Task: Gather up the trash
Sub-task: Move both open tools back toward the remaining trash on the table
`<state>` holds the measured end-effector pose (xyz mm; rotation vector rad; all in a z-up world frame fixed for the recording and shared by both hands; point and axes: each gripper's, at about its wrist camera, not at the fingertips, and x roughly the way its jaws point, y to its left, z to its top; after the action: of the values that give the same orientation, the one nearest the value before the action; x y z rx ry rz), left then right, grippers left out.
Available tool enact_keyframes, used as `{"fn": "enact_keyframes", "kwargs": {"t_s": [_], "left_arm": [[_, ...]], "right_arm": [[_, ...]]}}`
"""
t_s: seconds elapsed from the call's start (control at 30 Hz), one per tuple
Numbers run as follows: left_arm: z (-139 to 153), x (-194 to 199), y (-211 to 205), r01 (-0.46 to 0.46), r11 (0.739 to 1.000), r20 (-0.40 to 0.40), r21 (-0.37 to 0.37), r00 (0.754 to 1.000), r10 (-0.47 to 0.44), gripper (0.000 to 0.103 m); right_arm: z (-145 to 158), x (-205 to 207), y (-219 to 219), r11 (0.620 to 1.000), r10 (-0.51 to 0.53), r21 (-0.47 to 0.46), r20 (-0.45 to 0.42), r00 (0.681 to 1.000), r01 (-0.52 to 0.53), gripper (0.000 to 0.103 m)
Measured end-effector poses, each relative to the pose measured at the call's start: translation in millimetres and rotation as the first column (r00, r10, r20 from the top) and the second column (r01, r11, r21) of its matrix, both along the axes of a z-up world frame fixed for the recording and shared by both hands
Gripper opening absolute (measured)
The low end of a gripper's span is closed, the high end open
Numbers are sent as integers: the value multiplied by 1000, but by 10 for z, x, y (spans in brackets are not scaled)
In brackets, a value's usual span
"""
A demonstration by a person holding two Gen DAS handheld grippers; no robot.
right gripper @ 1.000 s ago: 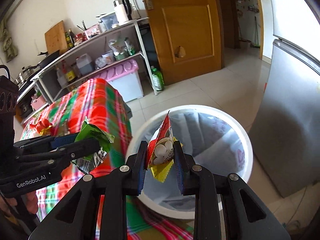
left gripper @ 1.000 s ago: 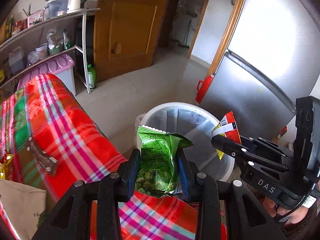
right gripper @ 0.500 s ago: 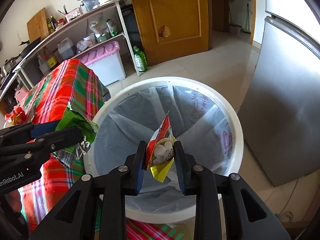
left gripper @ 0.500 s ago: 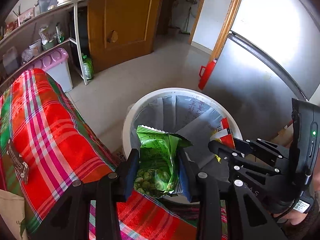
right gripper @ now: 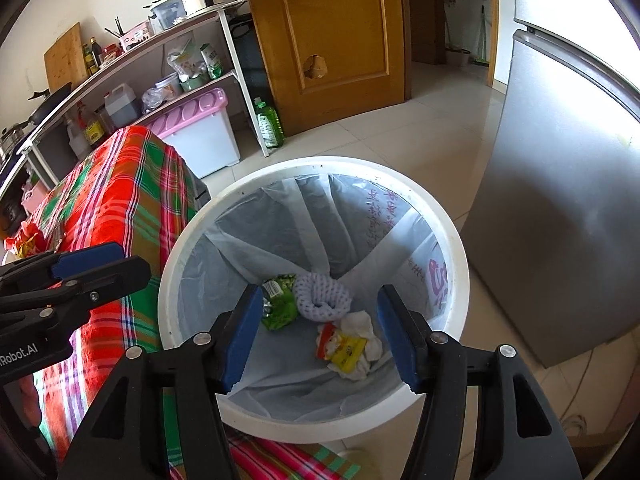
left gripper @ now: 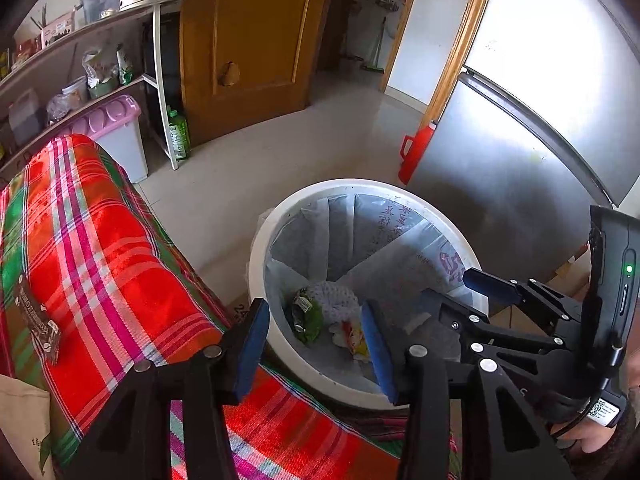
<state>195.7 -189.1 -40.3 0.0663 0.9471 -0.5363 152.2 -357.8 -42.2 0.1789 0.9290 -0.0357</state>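
Both crinkly snack bags have dropped from the grippers into the round white bin (right gripper: 456, 240): the green bag (right gripper: 280, 308) beside a white knitted roll (right gripper: 322, 298), the red-and-yellow bag (right gripper: 340, 346) on crumpled tissue. Left gripper (left gripper: 312, 344) and right gripper (right gripper: 320, 332) point steeply down over the bin, jaws opening, nothing between them.

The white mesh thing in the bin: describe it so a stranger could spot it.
Find the white trash bin beside the plaid-covered table. At the bottom of its liner lies a foam net sleeve, between a green snack bag and crumpled tissue. Only it is knitted-looking and ring-shaped.
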Motion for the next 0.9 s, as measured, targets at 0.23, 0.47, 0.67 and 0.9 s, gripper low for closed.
{"fn": "enact_keyframes", "kwargs": {"t_s": [0.23,0.47,0.67,0.9], "left_arm": [[87,-75,128,-23,1000,18,-9,1000,24,48],[254,-198,424,-64,997,40,-51,997,66,48],[407,-315,751,-119,990,70,-81,990,124,52],[528,-475,1225,-208,974,100,-89,971,217,55]], "right_arm": [[114,-75,98,1000,9,-13,22,1000,-8,60],[327,-193,275,999,23,-27,72,997,-21,60],[467,-223,512,998,68,-21,108,992,-66,60],[580,-222,948,988,155,3,144,977,-157,60]]}}
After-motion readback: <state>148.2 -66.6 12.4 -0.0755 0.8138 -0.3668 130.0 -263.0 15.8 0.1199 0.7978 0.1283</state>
